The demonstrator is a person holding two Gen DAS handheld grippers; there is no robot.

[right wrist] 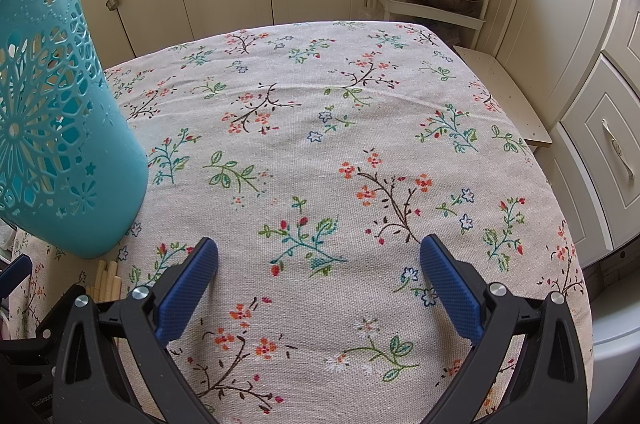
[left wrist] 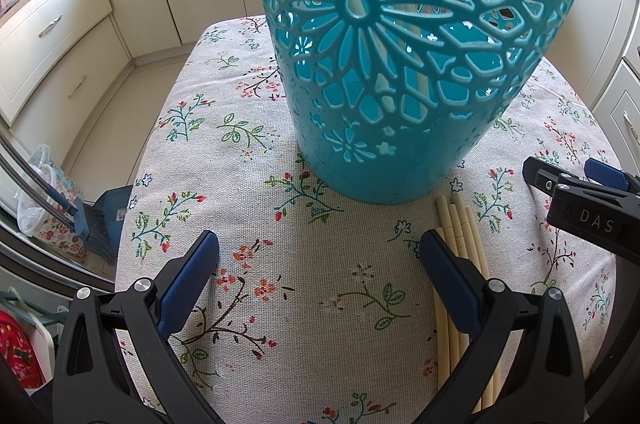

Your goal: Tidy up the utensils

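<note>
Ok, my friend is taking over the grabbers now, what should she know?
Left gripper: open, holding nothing, low over the tablecloth.
Right gripper: open, holding nothing too.
Teal holder: standing upright on the table, with at least one pale stick visible inside through the cutouts.
Chopsticks: a bundle lying flat beside the holder's base, next to the left gripper's right finger.
Left to do: pick up that bundle and stand it in the holder.

Black-framed hand-held gripper [left wrist: 320, 256], blue textured pads [left wrist: 188, 280], silver screws

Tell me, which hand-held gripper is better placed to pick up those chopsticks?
Probably the left hand-held gripper: open, with the chopsticks right beside its finger. The right hand-held gripper faces bare tablecloth.
</note>
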